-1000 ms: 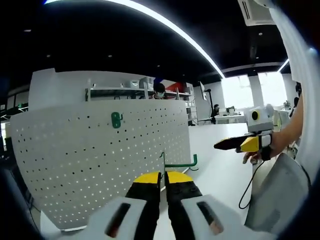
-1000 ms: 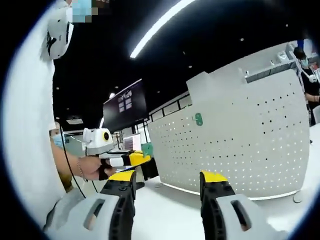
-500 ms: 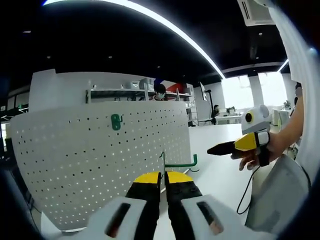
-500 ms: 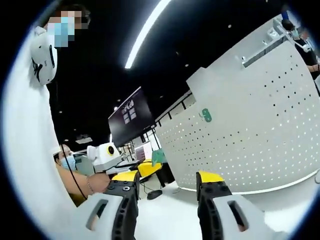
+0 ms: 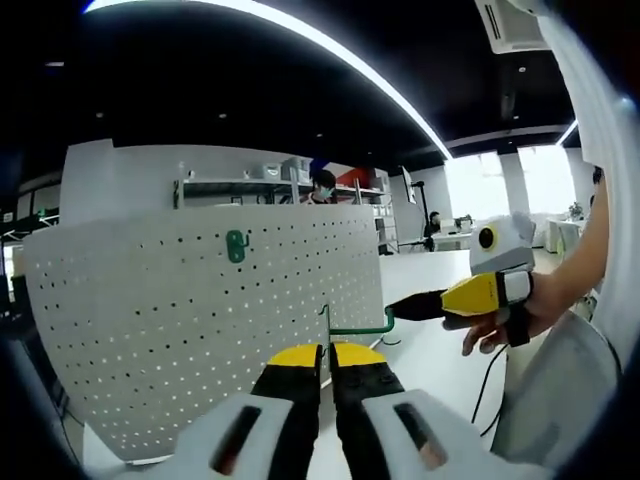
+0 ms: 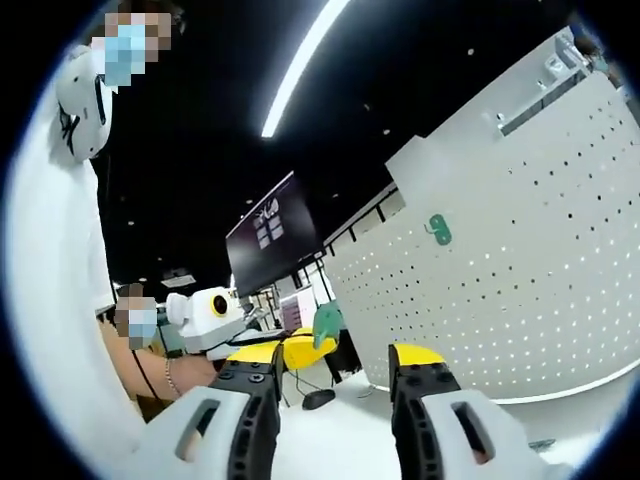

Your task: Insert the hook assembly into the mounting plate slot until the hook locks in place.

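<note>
A white pegboard mounting plate [image 5: 190,320] stands upright on the table, with one green hook [image 5: 235,245] hung near its top. My left gripper [image 5: 326,352] is shut on a second green hook assembly [image 5: 358,326], held in front of the plate's right edge and apart from it. My right gripper [image 5: 405,307] reaches in from the right, its tips close to the hook's curled end. In the right gripper view, my right gripper [image 6: 335,358] is open and holds nothing. The left gripper [image 6: 285,352] with the green hook assembly [image 6: 327,322] sits just beyond it, beside the plate [image 6: 520,290] and the hung hook [image 6: 438,230].
The white table [image 5: 440,350] runs to the right of the plate. A person's hand [image 5: 500,325] holds the right gripper, with a black cable [image 5: 490,375] hanging below. Shelves [image 5: 280,185] and people stand behind the plate. A dark screen [image 6: 270,235] hangs in the background.
In the left gripper view my right gripper has moved left, toward the hook's free end. The right gripper view has tilted and drawn nearer the left gripper. My left gripper has stayed still.
</note>
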The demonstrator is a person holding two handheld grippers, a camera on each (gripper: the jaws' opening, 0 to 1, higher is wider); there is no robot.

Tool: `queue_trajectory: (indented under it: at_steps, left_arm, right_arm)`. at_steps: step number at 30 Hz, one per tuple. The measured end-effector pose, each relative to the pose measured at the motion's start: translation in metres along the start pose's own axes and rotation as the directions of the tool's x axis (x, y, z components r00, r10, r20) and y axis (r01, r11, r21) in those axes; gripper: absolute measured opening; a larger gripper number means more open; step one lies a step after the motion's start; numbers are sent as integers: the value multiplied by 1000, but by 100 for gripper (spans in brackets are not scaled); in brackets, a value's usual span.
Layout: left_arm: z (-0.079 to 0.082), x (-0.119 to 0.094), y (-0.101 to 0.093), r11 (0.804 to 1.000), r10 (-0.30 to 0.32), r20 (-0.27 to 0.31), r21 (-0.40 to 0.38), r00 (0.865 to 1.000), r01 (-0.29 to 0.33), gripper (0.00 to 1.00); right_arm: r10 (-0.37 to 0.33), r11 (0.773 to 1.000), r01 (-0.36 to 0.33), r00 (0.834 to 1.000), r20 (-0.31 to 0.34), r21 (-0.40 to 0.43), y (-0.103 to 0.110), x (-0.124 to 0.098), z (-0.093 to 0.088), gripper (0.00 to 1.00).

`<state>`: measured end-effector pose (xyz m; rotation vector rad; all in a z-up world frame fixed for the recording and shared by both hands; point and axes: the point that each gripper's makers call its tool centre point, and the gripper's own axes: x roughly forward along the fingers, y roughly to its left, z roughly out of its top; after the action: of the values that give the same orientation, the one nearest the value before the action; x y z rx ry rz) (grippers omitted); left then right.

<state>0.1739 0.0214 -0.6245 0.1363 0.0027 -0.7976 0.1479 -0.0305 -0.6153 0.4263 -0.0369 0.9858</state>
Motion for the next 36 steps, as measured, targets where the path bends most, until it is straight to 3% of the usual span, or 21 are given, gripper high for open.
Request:
queue_trajectory:
  at_steps: [18,36]
  left_arm:
    - [2,-6,1,1000,11,3,-3,1000,-11,3]
    - [1,-9,-1,1000,17,5,-7,1000,-17,3]
  right_arm:
    - [45,999,-45,999,-2,4,15,31,-8,35]
    - [70,998,-70,997,-16,-5,22,48,-12,23]
